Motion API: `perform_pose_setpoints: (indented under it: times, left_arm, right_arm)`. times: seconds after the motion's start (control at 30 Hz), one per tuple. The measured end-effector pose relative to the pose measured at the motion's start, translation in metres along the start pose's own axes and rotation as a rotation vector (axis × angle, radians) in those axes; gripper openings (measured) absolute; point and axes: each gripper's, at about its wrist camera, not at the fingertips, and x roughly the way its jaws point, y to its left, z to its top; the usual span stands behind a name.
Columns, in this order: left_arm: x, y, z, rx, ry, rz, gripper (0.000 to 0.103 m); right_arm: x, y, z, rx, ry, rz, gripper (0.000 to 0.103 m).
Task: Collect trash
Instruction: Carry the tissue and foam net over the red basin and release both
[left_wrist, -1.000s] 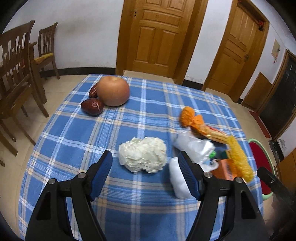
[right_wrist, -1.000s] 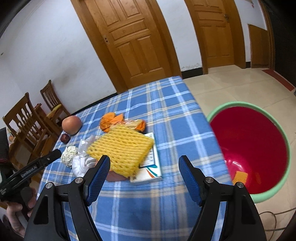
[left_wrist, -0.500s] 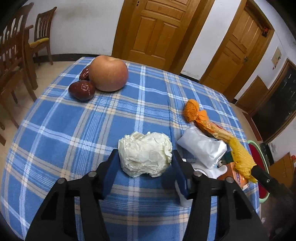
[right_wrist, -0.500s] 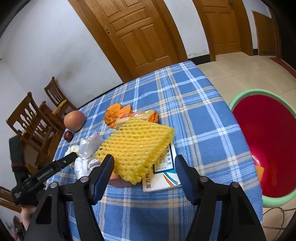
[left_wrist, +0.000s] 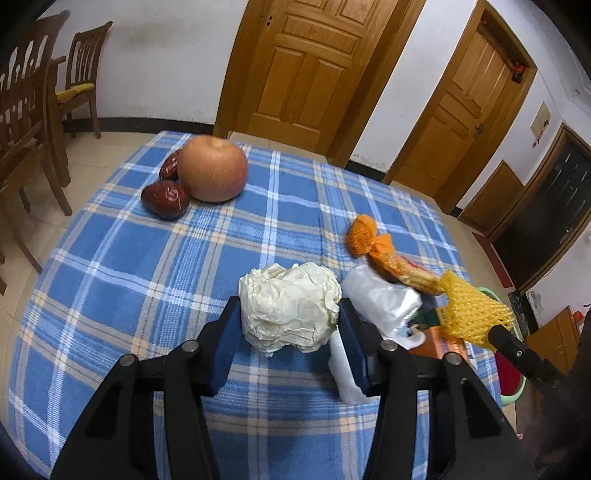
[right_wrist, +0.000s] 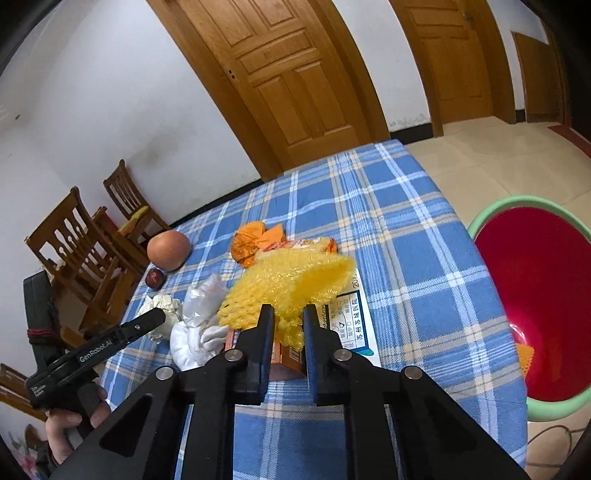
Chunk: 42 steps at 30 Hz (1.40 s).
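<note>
Left gripper (left_wrist: 289, 325) clamps the crumpled paper ball (left_wrist: 290, 308) on the table; right gripper (right_wrist: 287, 325) pinches the yellow foam net (right_wrist: 291, 286). Both grabs made! Red bin (right_wrist: 532, 317) waits; plastic bag (left_wrist: 380, 299), orange wrapper (left_wrist: 364, 236) remain.

The yellow foam net (right_wrist: 291, 284) covers most of the white booklet (right_wrist: 354, 325) and the orange box (right_wrist: 284, 356); the red basin (right_wrist: 535, 295) runs past the right edge
</note>
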Motion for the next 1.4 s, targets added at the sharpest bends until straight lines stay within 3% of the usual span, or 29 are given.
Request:
perform_pose_setpoints:
  times: [0.63,1.4]
  left_arm:
    - [-0.044,-0.078,-0.006,0.142,-0.055,-0.121,0.052]
    - [-0.017,-0.203,-0.035,0.347,0.037,-0.232,0.052]
  right_arm:
    - [-0.068,-0.021,-0.006,0.019,-0.135,-0.032,0.014]
    - [-0.125,-0.115,-0.02,0.19,-0.205,-0.171,0.014]
